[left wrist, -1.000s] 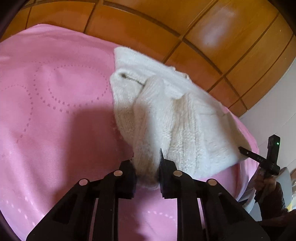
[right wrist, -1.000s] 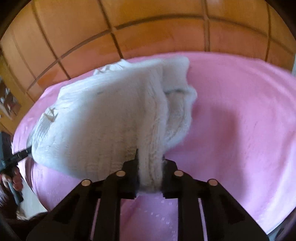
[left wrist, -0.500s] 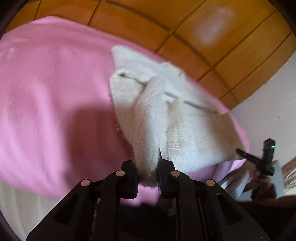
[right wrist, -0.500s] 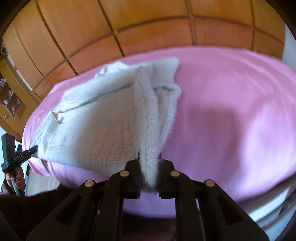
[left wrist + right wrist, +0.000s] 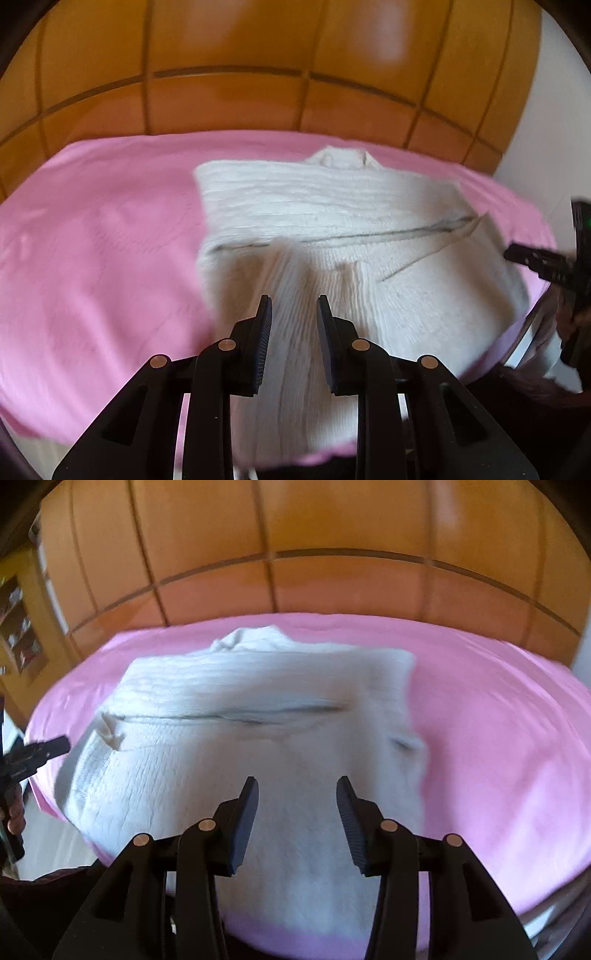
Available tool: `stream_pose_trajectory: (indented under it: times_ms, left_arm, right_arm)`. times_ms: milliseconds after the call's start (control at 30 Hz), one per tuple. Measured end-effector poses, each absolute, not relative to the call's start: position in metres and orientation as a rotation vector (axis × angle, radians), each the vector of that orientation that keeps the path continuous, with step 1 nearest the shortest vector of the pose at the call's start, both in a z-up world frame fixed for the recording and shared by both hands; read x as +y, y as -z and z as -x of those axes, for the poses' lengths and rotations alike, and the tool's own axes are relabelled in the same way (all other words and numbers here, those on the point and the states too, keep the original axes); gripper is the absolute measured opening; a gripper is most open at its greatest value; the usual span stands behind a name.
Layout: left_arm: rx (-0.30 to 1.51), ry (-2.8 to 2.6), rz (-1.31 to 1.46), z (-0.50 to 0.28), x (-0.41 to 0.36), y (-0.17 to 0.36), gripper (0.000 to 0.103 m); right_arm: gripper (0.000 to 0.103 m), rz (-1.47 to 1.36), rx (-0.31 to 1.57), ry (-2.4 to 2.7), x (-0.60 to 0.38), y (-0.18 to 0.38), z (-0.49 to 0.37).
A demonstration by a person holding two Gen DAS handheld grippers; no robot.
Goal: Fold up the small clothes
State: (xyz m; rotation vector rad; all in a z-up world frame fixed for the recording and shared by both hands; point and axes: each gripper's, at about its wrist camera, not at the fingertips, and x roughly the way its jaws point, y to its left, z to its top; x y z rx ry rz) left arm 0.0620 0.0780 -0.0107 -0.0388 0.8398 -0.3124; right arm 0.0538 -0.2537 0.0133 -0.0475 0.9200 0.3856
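Note:
A white knitted sweater lies spread on the pink bedsheet, its collar at the far side and its near edge hanging over the front of the bed. My left gripper is open, its jaws apart just above the sweater's near left part. The same sweater fills the right wrist view. My right gripper is open wide over the sweater's near right part, holding nothing. Each gripper shows at the edge of the other's view, the right one and the left one.
A wooden panelled headboard rises behind the bed. A white wall stands at the right and a wooden shelf unit at the left. Bare pink sheet stretches on both sides of the sweater.
Both grippers were shut on the sweater's near edge and have now opened and let it go. The lifted fold has dropped flat, and both views have tilted up towards the headboard.

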Motion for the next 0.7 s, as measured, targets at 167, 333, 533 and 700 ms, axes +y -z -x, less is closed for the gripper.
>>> stream_pose_trajectory:
  times_ms: [167,333,533,700]
  left_arm:
    - [0.896,0.33,-0.074,-0.094,0.052,0.039,0.035]
    - [0.852,0.331,-0.019,-0.091,0.062,0.037,0.003]
    - [0.745,0.273,0.168,-0.079,0.108,0.005,0.003]
    - [0.73,0.191,0.189,-0.096,0.114,0.008,0.003]
  right_arm:
    - [0.019,0.111,0.984,-0.403,-0.231,0.022,-0.072]
    - [0.004,0.1,0.937,-0.396,-0.242,0.001,-0.063]
    - [0.003,0.021,0.809,-0.351,-0.264,-0.043,-0.057]
    - [0.003,-0.01,0.863,-0.274,-0.266,-0.011,-0.085]
